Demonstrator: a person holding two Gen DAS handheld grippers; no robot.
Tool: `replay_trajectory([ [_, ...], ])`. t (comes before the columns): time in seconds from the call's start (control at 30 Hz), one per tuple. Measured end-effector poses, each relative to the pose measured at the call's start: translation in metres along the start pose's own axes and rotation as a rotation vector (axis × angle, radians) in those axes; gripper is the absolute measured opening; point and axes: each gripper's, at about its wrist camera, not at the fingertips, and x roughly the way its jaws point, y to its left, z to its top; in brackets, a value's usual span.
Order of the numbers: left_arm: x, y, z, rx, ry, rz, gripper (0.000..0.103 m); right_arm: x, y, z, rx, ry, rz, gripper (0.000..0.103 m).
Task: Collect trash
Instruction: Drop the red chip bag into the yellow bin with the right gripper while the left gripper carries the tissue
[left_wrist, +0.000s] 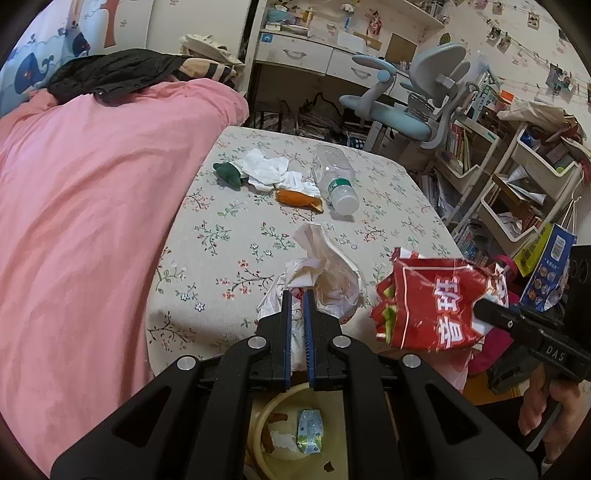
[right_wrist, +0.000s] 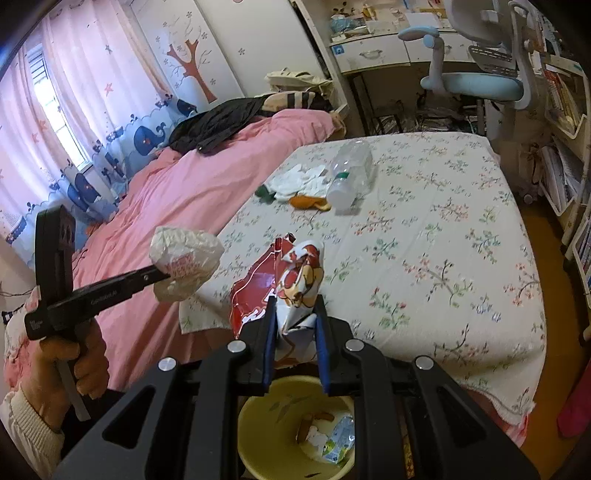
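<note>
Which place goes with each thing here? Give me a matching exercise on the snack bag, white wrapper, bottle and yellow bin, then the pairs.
Things:
1. snack bag
2. white wrapper
3. bottle
4. yellow bin

Places:
A. lying on the floral bedcover
B. on the floor below both tools
C. gripped in the right tool
D. gripped in the left tool

Pairs: 1-C, 2-D, 3-A, 4-B

Left gripper (left_wrist: 295, 295) and right gripper (right_wrist: 294, 301) angled downward side by side, jaws clamped tight.
</note>
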Motion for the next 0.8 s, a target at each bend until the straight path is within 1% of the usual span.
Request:
replay_trajectory([
  [0.27,-0.007,-0.002,-0.009,-0.002,0.000,-0.012,0.006,0.004,0.016,-0.024,-0.053,0.075,0.022,0.020],
  [0.37,-0.010,-0.003,-0.013,0.001,0.002,-0.015,0.006,0.010,0.025,-0.034,-0.090,0.132,0.037,0.020],
  [0.4,-0.010,-0.004,-0.014,0.003,0.003,-0.015,0.006,0.014,0.029,-0.040,-0.111,0.164,0.044,0.020],
  [0.57,-0.013,-0.009,-0.021,0.015,0.008,-0.016,0.006,0.028,0.047,-0.062,-0.214,0.274,0.042,0.021],
  [0.6,-0.014,-0.011,-0.022,0.020,0.010,-0.016,0.006,0.030,0.050,-0.067,-0.232,0.292,0.040,0.022],
  [0.63,-0.014,-0.013,-0.024,0.025,0.011,-0.016,0.006,0.033,0.053,-0.072,-0.249,0.318,0.044,0.026],
  [0.67,-0.014,-0.015,-0.025,0.030,0.013,-0.016,0.006,0.035,0.055,-0.077,-0.264,0.337,0.037,0.028],
  [0.7,-0.014,-0.015,-0.027,0.033,0.014,-0.016,0.006,0.036,0.057,-0.080,-0.274,0.341,0.027,0.034],
  [0.73,-0.015,-0.017,-0.028,0.039,0.016,-0.015,0.006,0.037,0.058,-0.082,-0.283,0.346,0.023,0.037],
  [0.8,-0.015,-0.021,-0.031,0.054,0.019,-0.013,0.006,0.036,0.056,-0.082,-0.279,0.340,0.023,0.037],
])
